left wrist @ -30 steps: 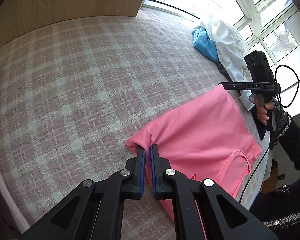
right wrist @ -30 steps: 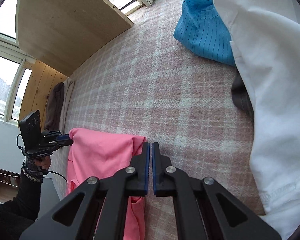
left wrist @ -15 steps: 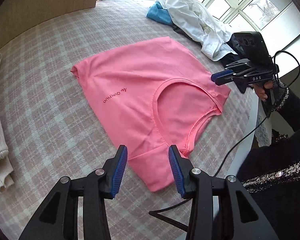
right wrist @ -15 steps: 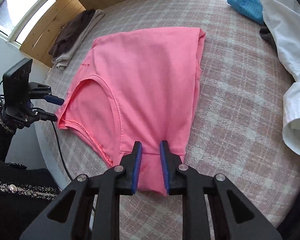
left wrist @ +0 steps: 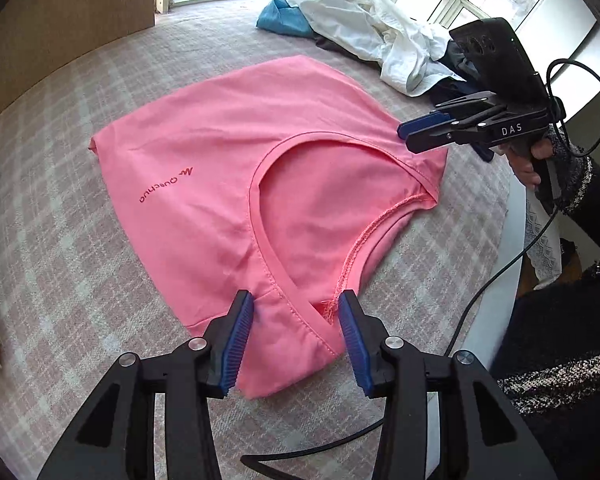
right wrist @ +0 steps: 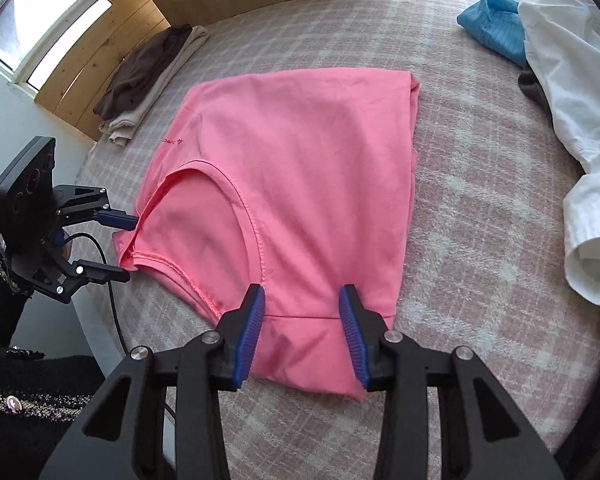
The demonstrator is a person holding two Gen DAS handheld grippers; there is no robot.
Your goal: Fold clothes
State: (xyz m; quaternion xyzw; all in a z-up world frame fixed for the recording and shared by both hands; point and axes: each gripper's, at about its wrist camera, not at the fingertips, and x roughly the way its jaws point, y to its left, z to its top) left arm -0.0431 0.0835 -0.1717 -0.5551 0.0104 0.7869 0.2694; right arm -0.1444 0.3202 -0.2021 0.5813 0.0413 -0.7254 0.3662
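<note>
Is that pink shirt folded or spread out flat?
Folded. The pink shirt lies doubled over on the bed, its hem edge near the neckline and no sleeves showing.

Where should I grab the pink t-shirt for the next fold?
Probably the two near shoulder corners of the pink t-shirt, coming from the neckline side. It lies flat, and both edges protrude under the left claw and the opening right claw.
</note>
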